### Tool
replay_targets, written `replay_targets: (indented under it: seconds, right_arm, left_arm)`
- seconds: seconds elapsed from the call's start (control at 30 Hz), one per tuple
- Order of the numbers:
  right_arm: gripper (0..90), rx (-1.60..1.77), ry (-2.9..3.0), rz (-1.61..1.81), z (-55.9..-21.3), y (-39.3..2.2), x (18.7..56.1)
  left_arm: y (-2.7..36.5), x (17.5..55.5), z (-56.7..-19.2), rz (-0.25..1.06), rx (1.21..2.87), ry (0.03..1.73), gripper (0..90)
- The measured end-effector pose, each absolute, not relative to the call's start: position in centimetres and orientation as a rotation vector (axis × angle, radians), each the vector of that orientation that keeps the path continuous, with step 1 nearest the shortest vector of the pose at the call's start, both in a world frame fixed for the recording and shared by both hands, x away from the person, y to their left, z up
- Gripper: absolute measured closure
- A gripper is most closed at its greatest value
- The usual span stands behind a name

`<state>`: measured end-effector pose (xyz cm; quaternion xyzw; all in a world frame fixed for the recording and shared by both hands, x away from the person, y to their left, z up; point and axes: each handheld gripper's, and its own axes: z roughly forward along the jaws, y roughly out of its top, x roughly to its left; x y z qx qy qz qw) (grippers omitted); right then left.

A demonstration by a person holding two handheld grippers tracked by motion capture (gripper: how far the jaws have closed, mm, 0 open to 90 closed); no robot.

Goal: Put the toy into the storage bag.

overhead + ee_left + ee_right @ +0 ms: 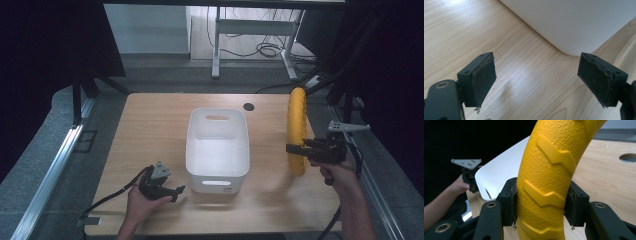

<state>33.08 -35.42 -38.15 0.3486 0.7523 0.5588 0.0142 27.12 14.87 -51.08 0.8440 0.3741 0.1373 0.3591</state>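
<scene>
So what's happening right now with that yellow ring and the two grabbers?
Right gripper shut on yellow ring, held upright off table. Left gripper open, empty, by white bin. Nothing between ring and bin.

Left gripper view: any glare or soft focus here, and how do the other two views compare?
Left gripper view: a pale sheen on the table between the open left gripper; the white bin looks soft. Right gripper view: the yellow ring is sharp, its surroundings dark at left. High view: dim and grainy, black at both sides.
</scene>
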Motion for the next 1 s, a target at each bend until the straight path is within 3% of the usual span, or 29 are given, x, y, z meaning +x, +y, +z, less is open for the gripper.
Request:
replay_targets:
  seconds: [1.0]
  right_arm:
    - [50.7,1.133,1.854,1.871,-38.3,-29.8,31.0]
  left_arm:
    - [14.8,27.1,-51.2,0.351,2.183,0.959,15.1]
